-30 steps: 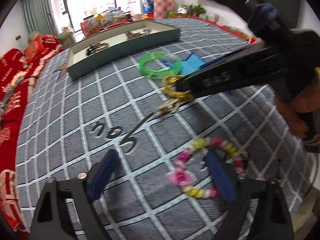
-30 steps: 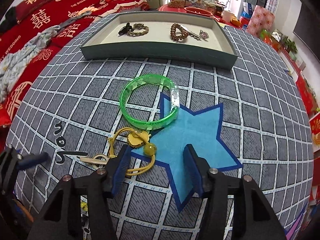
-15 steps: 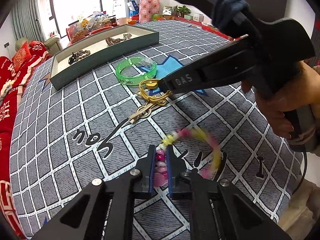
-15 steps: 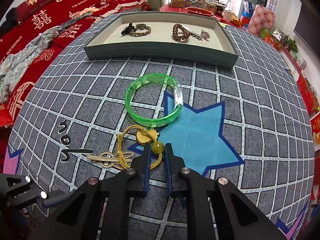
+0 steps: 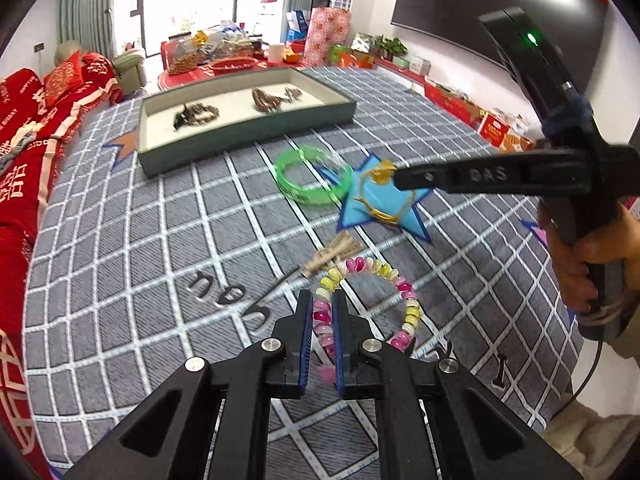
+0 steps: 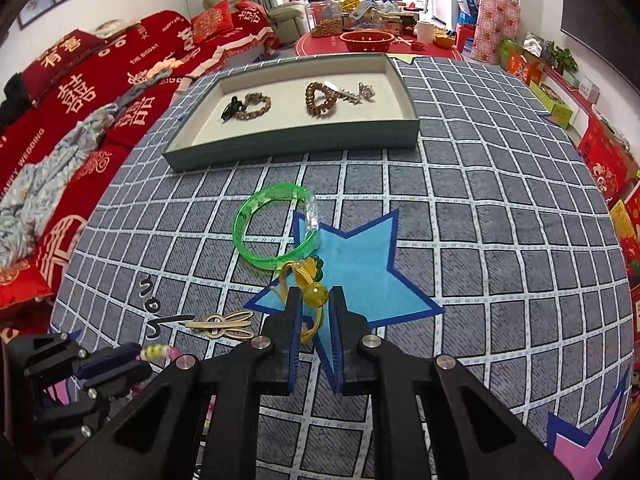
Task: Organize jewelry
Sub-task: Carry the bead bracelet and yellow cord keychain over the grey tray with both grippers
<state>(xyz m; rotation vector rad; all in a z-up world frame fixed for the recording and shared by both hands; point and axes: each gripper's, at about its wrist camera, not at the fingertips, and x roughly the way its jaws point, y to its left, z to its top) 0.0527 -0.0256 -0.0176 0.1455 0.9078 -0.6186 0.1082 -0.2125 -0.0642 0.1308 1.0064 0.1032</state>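
The left claw [image 5: 319, 316] is clenched on the pink and yellow bead bracelet [image 5: 400, 284], whose loop hangs out to its right above the grey checked cloth [image 5: 160, 240]. The right claw [image 6: 316, 300] pinches the yellow cord bracelet [image 6: 308, 280] at its round bead. Just ahead of the right claw lies the green bangle [image 6: 276, 232], partly on a blue star. Farther ahead sits the tray [image 6: 292, 142] holding two brown bracelets.
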